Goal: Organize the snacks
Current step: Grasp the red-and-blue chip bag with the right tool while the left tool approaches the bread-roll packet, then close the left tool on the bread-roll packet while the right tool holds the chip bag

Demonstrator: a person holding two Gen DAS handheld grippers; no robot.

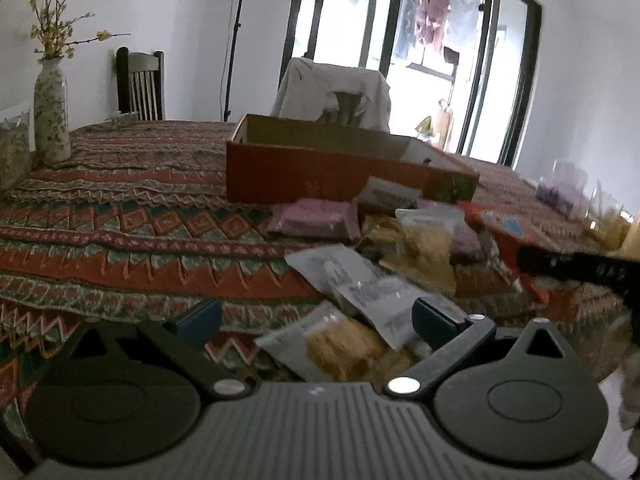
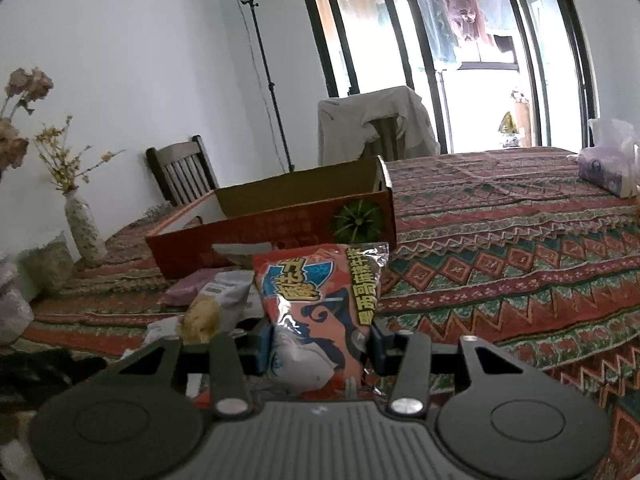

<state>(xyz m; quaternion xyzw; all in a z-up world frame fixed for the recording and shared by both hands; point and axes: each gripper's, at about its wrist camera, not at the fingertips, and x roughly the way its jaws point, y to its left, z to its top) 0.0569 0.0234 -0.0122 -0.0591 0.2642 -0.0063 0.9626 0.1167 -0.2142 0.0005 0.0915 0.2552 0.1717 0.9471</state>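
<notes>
Red and glossy, with a blue emblem and a yellow strip of print, the snack bag stands upright, clamped between the right gripper fingers. The left gripper fingers stand apart over loose packets on the patterned tablecloth. Behind them sits an open cardboard box, well in from the table's edges

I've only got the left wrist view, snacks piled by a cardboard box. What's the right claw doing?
Observer: The right claw is shut on a red snack bag.
Operator: Is that bag in the box yet?
Observer: No, it stands upright in front of the cardboard box, which looks empty from that side.
Operator: Anything on the table's far right?
Observer: A purple tissue pack near the edge.
</notes>
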